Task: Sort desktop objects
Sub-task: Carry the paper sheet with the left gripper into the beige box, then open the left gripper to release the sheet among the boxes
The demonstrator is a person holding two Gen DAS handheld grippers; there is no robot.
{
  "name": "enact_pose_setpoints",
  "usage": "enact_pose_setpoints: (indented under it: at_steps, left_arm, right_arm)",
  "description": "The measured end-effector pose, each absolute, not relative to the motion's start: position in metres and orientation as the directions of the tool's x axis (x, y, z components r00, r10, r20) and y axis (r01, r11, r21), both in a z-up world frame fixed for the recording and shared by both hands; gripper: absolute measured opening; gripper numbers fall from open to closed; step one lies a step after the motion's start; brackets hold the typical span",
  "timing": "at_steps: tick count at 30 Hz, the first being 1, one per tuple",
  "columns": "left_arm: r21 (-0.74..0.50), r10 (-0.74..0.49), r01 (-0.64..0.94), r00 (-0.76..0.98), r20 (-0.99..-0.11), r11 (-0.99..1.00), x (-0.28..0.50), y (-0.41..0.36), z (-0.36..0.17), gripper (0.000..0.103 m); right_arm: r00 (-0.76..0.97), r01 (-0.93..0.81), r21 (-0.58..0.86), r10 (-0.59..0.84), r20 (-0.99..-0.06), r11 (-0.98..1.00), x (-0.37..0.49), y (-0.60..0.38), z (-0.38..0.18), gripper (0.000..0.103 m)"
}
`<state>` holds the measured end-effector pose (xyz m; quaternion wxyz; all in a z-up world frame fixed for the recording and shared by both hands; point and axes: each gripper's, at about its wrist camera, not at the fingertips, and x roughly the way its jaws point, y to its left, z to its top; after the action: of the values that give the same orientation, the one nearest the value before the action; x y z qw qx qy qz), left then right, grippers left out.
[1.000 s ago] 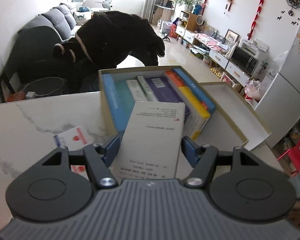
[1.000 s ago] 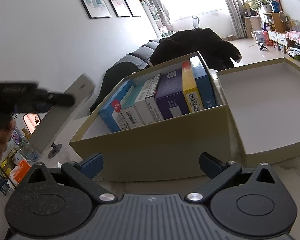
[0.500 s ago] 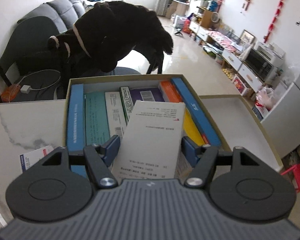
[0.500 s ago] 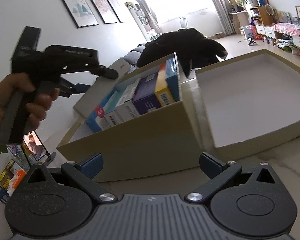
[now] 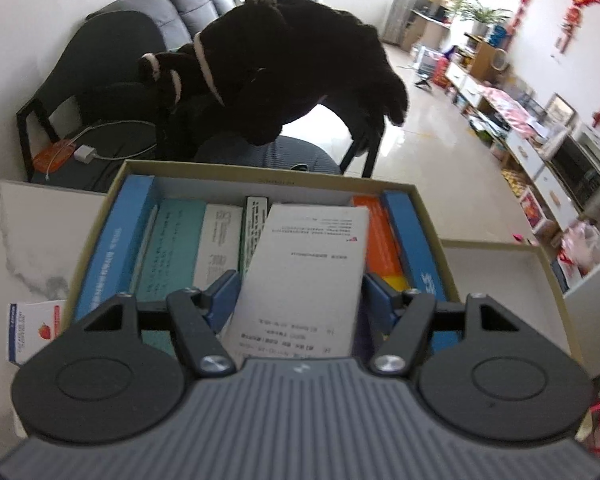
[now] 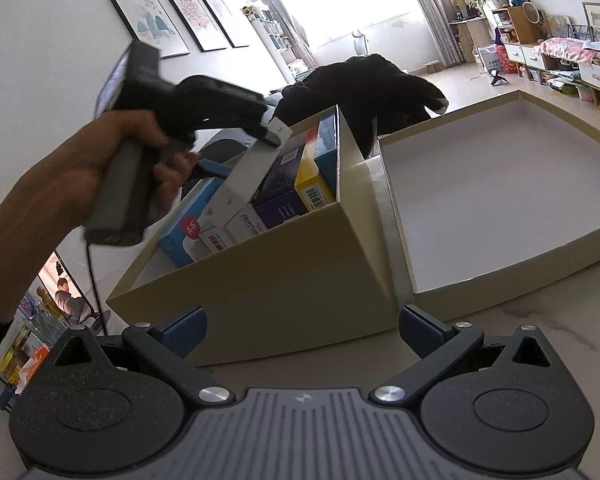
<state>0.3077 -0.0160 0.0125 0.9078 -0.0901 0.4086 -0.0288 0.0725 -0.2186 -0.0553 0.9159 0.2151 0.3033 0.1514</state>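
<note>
While the small card (image 5: 36, 330) with a strawberry picture just lies flat on the marble table (image 5: 24, 232) at the far left, outside the box (image 5: 100, 216), everything else is happening over that box. It's an open tan box packed with stuff standing on edge: going across there's a blue pack (image 5: 116, 248), a teal one (image 5: 172, 248), a white one (image 5: 220, 240), a thin green-and-white one, then after the gap an orange/yellow pack (image 5: 380, 240) and another blue one (image 5: 416, 248) against the right wall. The left hand-held gripper (image 5: 300, 284) is clamped on a white carton (image 5: 304, 276) with small print on it, fingers (image 5: 222, 294) pressed on both long sides, and the carton is held tilted above the middle of the row, over a purple pack (image 6: 280, 184). From the right wrist view you can see a hand (image 6: 100, 172) squeezing the grip of that tool, carton's lower end dipping in among the packs, can't tell if it's touching them. Right of the box sits the lid (image 6: 500, 184), upturned, touching the box at its corner. The right hand-held gripper (image 6: 302, 328) is spread wide with nothing in it, low over the table, just in front of the box's near wall.
</note>
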Motion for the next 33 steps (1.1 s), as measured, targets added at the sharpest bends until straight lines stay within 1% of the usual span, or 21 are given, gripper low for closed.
enact_pose_setpoints:
  at_steps: [7,13,15,19,23,25,26,31,33]
  left_arm:
    - [-0.229,-0.09,-0.132,0.652,-0.753,0.964,0.318,-0.025,0.012,0.066]
    - [-0.214,-0.002,-0.246,0.651,-0.759,0.946,0.322,-0.029,0.009,0.065]
    - [-0.226,-0.011,-0.258,0.638,-0.77,0.939,0.324,-0.031,0.006,0.065]
    - [-0.237,-0.035,-0.238,0.632,-0.774,0.942,0.325,-0.034,0.006,0.076]
    - [-0.28,-0.084,-0.222,0.626,-0.775,0.934,0.323,-0.026,0.007,0.077]
    - [-0.303,-0.115,-0.209,0.617,-0.779,0.93,0.322,-0.02,0.008,0.081]
    - [-0.31,-0.131,-0.196,0.614,-0.779,0.93,0.32,-0.016,0.008,0.082]
    - [-0.32,-0.199,-0.094,0.612,-0.765,0.943,0.308,-0.005,0.009,0.086]
    - [-0.316,-0.224,-0.043,0.614,-0.757,0.948,0.301,-0.001,0.009,0.086]
  right_arm:
    - [0.771,-0.133,0.493,0.402,-0.494,0.86,0.07,-0.223,-0.058,0.102]
    - [0.767,-0.14,0.498,0.411,-0.493,0.856,0.069,-0.222,-0.059,0.102]
    - [0.766,-0.14,0.498,0.412,-0.493,0.856,0.068,-0.222,-0.059,0.102]
    - [0.768,-0.137,0.5,0.41,-0.492,0.855,0.067,-0.224,-0.058,0.102]
    - [0.772,-0.132,0.498,0.404,-0.491,0.857,0.064,-0.226,-0.057,0.102]
    - [0.774,-0.129,0.497,0.401,-0.491,0.858,0.062,-0.227,-0.056,0.102]
    - [0.774,-0.128,0.497,0.399,-0.491,0.859,0.061,-0.228,-0.056,0.102]
    - [0.778,-0.136,0.492,0.4,-0.485,0.86,0.058,-0.225,-0.051,0.102]
    - [0.779,-0.139,0.49,0.401,-0.482,0.86,0.057,-0.224,-0.05,0.102]
